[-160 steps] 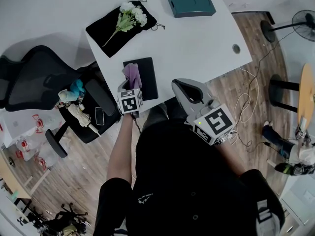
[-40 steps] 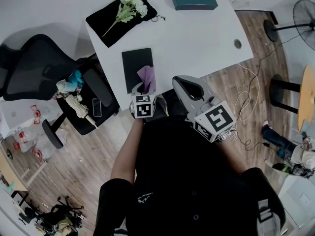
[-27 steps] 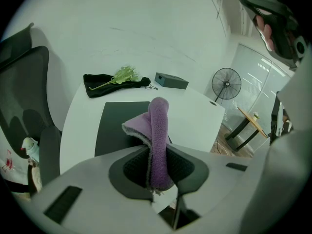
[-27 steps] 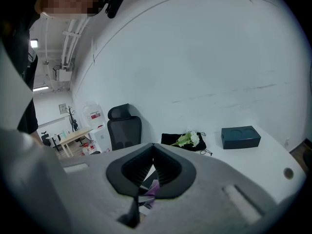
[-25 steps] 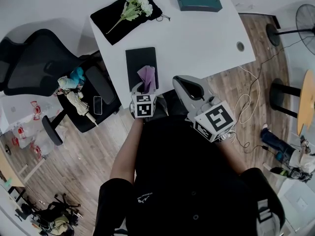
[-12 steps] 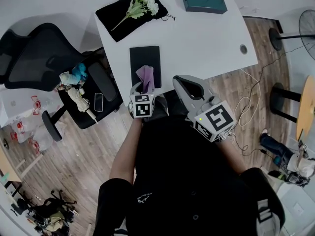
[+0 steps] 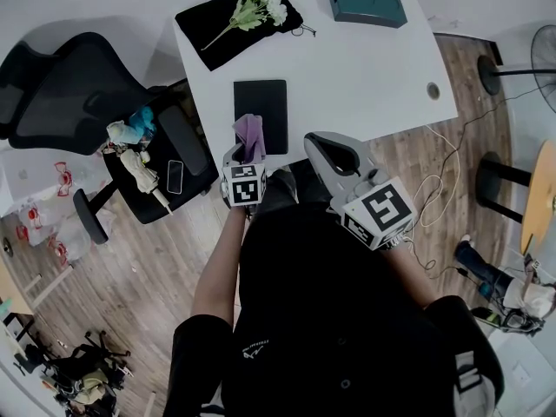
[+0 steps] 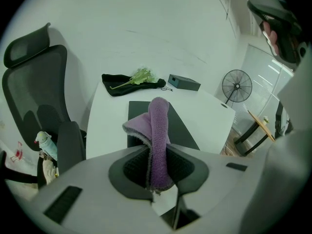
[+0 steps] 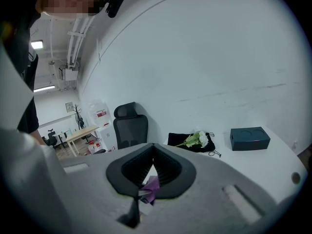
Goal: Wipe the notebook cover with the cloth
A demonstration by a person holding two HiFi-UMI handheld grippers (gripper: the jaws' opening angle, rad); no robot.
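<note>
The left gripper (image 8: 157, 179) is clenched on a purple fleecy cloth (image 8: 159, 126). The cloth's lower part is pinched between the jaws and its free end stands up past them. Just beyond lies the flat black rectangular notebook (image 8: 181, 129), closed, on the white bench (image 8: 105, 126) near its near left edge. In the head view the left gripper (image 7: 246, 154) holds the cloth (image 7: 251, 134) over the notebook's (image 7: 265, 102) near left corner.

No view settles whether the cloth touches the cover. It stands loose rather than pressed flat, so it probably does not press hard. The cover looks uniformly dark, with no mark showing which parts are wiped. By this reading the wipe is at most begun, and the far and right parts of the cover remain to be done.

The right gripper (image 9: 145, 180) has its jaws drawn together on nothing. A purple scrap seen through their slit is probably the same cloth beyond. In the head view the right gripper (image 7: 318, 142) hangs just off the bench's near edge, right of the notebook.

Only the head view gives the layout, with a black fabric pouch (image 7: 217, 26) carrying a sprig of white flowers (image 7: 261, 3) at the far left. A teal rectangular box (image 7: 367, 1) sits at the far right. Only the left gripper view shows the grip itself. The gripper views show the room upright, with a black mesh office chair (image 8: 27, 101) to the left and a standing fan (image 8: 237, 87) to the right.
</note>
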